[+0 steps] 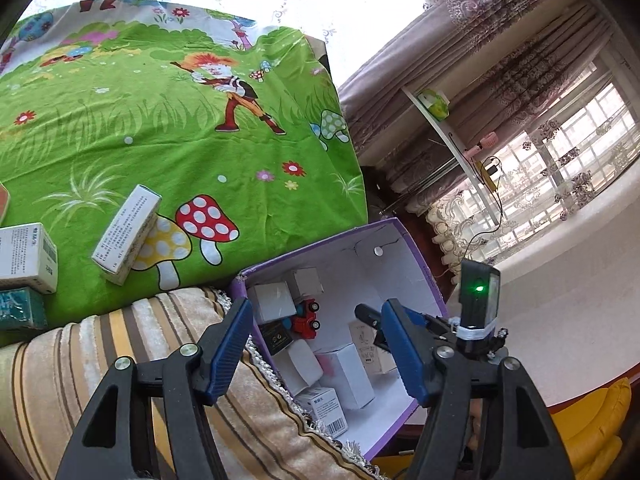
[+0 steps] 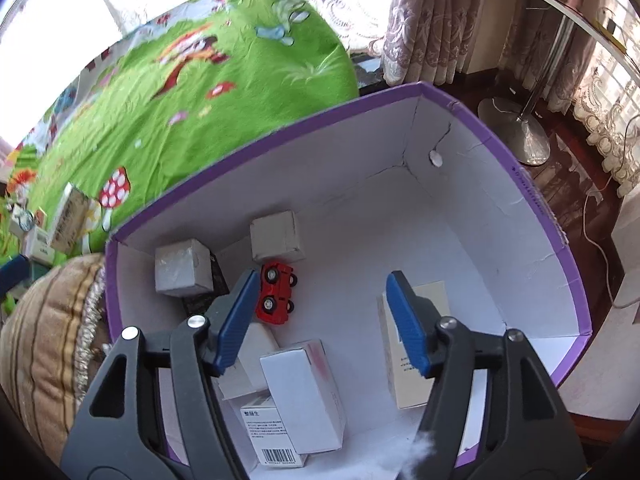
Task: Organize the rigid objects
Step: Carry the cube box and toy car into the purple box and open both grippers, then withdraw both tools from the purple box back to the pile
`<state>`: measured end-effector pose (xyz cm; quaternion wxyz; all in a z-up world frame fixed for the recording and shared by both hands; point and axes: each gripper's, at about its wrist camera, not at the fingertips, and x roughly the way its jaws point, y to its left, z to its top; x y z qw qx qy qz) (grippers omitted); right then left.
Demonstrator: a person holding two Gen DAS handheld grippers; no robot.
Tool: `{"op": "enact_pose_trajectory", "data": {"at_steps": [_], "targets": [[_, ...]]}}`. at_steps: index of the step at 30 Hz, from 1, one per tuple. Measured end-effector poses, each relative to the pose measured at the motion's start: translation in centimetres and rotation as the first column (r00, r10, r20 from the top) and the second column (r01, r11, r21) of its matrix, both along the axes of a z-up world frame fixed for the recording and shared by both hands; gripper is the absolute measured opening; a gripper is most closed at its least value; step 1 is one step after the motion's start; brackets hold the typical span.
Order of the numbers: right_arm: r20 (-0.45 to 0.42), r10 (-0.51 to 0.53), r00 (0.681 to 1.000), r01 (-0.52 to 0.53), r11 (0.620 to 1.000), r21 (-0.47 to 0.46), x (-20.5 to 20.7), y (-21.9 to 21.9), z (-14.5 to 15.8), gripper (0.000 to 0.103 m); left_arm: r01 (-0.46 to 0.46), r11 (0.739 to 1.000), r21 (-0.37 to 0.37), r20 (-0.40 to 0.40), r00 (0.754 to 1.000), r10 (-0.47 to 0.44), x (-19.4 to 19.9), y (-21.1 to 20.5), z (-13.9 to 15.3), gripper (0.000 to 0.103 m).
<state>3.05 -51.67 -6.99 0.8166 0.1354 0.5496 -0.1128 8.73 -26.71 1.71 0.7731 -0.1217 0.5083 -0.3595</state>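
A purple box with a white inside (image 1: 320,242) stands beside the bed, against a striped cushion (image 1: 120,352). In it lie several white cartons, a red toy car (image 1: 306,318) and a small black box (image 1: 276,336). My left gripper (image 1: 316,312) hangs open over the box's near edge, holding nothing. My right gripper (image 2: 322,280) is open above the purple box (image 2: 280,136), with nothing between its fingers. Below it are the red car (image 2: 278,298), a white carton (image 2: 304,392) and a cream carton (image 2: 400,380). A white carton (image 1: 126,234) lies on the green sheet (image 1: 180,140).
Two more cartons, white (image 1: 26,258) and teal (image 1: 20,308), sit at the bed's left edge. A metal stand base (image 2: 516,132) and a white cable (image 2: 600,248) are on the dark floor beyond the box. Curtains (image 1: 460,60) and a window close the right side.
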Motion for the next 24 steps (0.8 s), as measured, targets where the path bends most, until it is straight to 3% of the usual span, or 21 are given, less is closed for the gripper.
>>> {"op": "enact_pose_trajectory", "data": {"at_steps": [5, 10, 11, 15, 19, 24], "targets": [[-0.092, 0.025, 0.995, -0.024, 1.000, 0.010, 1.9, 0.5, -3.4, 0.070, -0.036, 0.999, -0.027, 0.001, 0.999, 0.036, 0.1, 2.0, 0.1, 0.070], [-0.163, 0.065, 0.985, -0.067, 0.998, -0.010, 2.9, 1.1, -5.6, 0.070, -0.074, 0.996, -0.045, -0.062, 0.996, 0.071, 0.9, 2.9, -1.0, 0.070], [-0.159, 0.065, 0.985, -0.063, 0.998, 0.018, 2.9, 0.9, -5.6, 0.070, -0.075, 0.996, -0.047, -0.066, 0.995, 0.072, 1.0, 2.9, -1.0, 0.070], [-0.172, 0.051, 0.984, -0.065, 0.995, -0.074, 2.7, 0.2, -5.2, 0.070, -0.069, 0.996, -0.049, -0.064, 0.996, 0.066, 0.8, 2.8, -1.1, 0.070], [-0.258, -0.001, 0.966, -0.046, 0.983, -0.177, 2.0, -1.5, -5.9, 0.070, -0.078, 0.995, -0.055, -0.065, 0.995, 0.074, 0.7, 3.1, -1.0, 0.070], [-0.221, -0.023, 0.975, -0.008, 0.990, -0.139, 0.8, -2.6, -5.3, 0.070, -0.070, 0.996, -0.059, 0.023, 0.997, 0.072, 0.4, 4.2, 0.8, 0.070]]}}
